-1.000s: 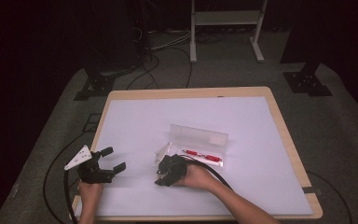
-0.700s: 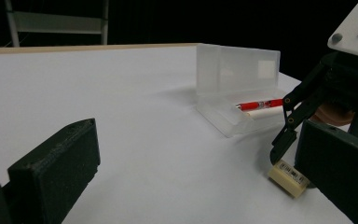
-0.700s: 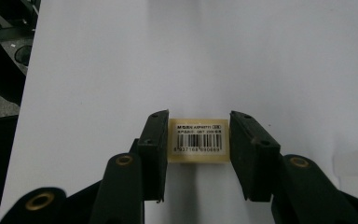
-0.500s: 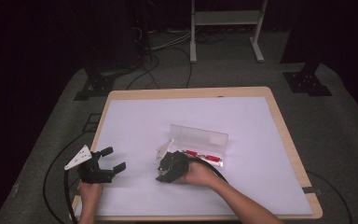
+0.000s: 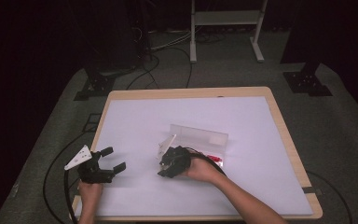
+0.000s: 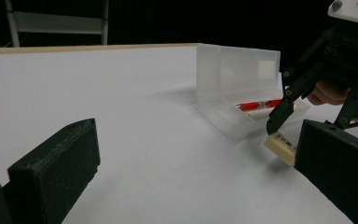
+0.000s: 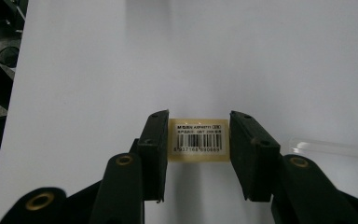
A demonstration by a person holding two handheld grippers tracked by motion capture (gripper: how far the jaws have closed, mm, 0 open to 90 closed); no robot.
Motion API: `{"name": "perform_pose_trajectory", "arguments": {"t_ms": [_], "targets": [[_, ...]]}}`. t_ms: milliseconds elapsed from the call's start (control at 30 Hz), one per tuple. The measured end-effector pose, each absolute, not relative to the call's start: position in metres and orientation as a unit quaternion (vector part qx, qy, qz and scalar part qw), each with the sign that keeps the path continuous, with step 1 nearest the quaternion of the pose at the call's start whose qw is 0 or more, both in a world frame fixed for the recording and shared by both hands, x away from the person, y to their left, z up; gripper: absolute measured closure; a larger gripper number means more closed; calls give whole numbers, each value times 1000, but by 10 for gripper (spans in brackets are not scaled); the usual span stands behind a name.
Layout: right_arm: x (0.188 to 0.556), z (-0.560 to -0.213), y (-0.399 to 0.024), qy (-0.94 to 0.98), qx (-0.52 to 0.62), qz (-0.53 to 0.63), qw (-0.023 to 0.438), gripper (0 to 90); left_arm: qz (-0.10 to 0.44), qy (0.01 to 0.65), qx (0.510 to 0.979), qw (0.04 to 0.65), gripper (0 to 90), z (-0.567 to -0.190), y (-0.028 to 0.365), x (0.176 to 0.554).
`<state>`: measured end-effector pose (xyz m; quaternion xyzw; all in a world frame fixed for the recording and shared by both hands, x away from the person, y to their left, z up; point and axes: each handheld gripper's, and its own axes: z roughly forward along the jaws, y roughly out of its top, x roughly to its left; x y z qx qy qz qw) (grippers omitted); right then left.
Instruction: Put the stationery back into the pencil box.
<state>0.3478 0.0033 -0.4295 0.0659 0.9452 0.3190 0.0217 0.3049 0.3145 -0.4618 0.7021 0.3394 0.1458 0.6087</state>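
One eraser (image 7: 198, 140) edge-hidden between tool (image 7: 198, 154) jaws

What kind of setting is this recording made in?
Probably a lab or studio set up for recording: a white-topped table with a wooden rim on grey carpet, dark surroundings, cables trailing over the floor and black stand bases beside it.

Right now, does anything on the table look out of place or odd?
Nothing looks damaged or spilled. The clear plastic box stands open with a red pen inside it. A cream eraser with a barcode label lies outside the box, on the white table, between the pads of the right tongs, which appear to clamp it.
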Motion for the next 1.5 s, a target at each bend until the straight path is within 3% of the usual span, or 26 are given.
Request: {"name": "perform_pose_trajectory", "arguments": {"t_ms": [1500], "targets": [[379, -408, -11, 940, 92, 323, 60, 581, 147, 338, 705, 606, 0, -462, 315, 305]]}}
